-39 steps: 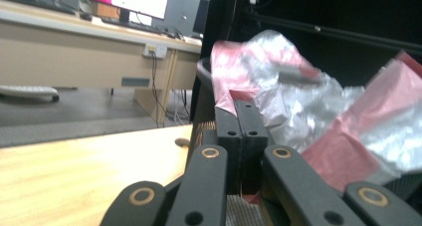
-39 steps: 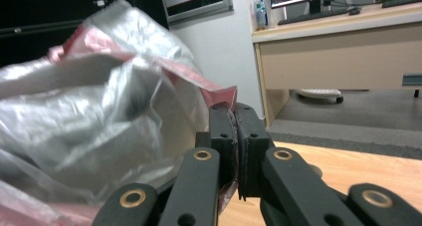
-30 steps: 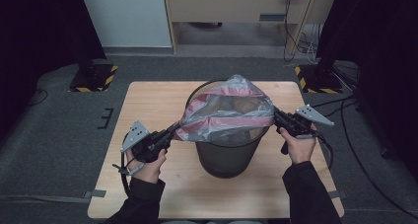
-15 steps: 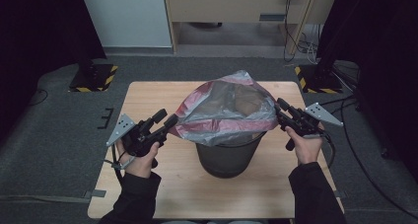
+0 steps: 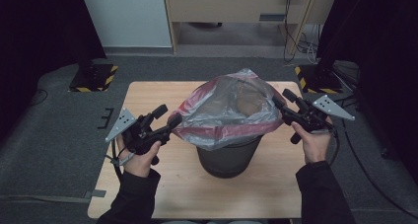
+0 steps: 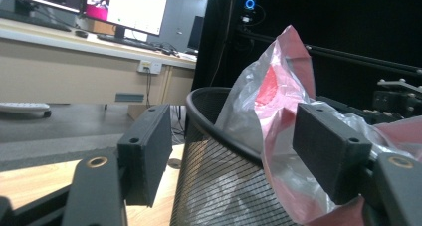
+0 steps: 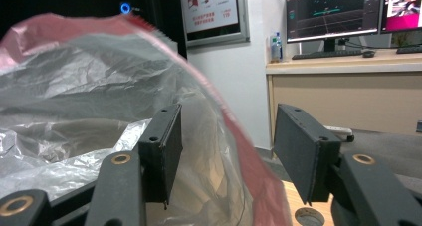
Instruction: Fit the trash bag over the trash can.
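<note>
The bag [image 5: 226,110] drapes over the bin [image 5: 227,157], hiding its rim in the high view and everything inside. In the left gripper view the bin's base is cut off below the jaws. In the right gripper view the bag runs off the left edge beyond the 2 jaws, hiding the bin.

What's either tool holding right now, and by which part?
Nothing. Both the left tool and the right tool stand open beside the red-edged plastic bag draped over the mesh bin, its rim between their jaws, unclamped.
</note>
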Demonstrator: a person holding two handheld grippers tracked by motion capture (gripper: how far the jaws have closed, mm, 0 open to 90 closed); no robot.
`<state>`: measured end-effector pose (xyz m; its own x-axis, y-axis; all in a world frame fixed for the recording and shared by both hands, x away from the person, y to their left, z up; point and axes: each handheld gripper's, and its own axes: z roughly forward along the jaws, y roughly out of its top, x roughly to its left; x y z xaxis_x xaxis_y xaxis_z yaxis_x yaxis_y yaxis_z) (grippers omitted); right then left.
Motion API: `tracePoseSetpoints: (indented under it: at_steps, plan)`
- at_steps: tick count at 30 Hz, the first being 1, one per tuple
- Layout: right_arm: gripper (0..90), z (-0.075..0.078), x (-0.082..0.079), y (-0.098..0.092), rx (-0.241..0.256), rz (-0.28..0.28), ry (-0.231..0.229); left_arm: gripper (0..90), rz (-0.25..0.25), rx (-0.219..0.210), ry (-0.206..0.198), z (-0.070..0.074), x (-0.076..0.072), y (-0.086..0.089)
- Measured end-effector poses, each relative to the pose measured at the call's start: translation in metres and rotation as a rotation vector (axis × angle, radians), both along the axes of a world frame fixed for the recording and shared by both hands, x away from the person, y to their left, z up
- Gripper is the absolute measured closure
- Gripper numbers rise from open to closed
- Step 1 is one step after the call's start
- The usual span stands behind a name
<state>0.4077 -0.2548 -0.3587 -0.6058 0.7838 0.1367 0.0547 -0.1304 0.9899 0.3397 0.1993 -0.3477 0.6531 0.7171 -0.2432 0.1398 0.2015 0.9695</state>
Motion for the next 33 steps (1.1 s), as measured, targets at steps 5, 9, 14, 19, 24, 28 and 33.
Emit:
tracePoseSetpoints:
  at_steps: [5, 9, 14, 19, 24, 28, 33]
  plan:
    - [44.8, 0.007, 0.008, -0.001, -0.034, 0.016, 0.011, 29.1, -0.021, 0.0, 0.005, 0.005, 0.004, -0.003]
    - [53.1, 0.009, 0.018, 0.0, -0.058, 0.03, 0.031, 28.7, -0.048, 0.0, 0.002, 0.006, 0.0, -0.006]
    - [73.7, 0.007, 0.018, 0.006, -0.075, 0.058, 0.033, 27.7, -0.104, 0.013, -0.007, 0.012, -0.009, -0.013]
    - [82.6, 0.007, 0.013, 0.01, -0.077, 0.048, 0.029, 26.9, -0.141, 0.034, 0.0, 0.019, -0.011, -0.024]
    - [83.4, 0.01, 0.013, 0.009, -0.086, 0.053, 0.027, 29.4, -0.139, 0.032, 0.037, 0.024, 0.003, -0.023]
    - [79.6, 0.015, 0.015, 0.01, -0.097, 0.056, 0.008, 41.1, -0.176, 0.025, 0.062, 0.029, 0.013, -0.024]
    - [68.3, 0.021, 0.018, 0.011, -0.11, 0.053, -0.012, 64.6, -0.196, 0.025, 0.074, 0.032, 0.02, -0.028]
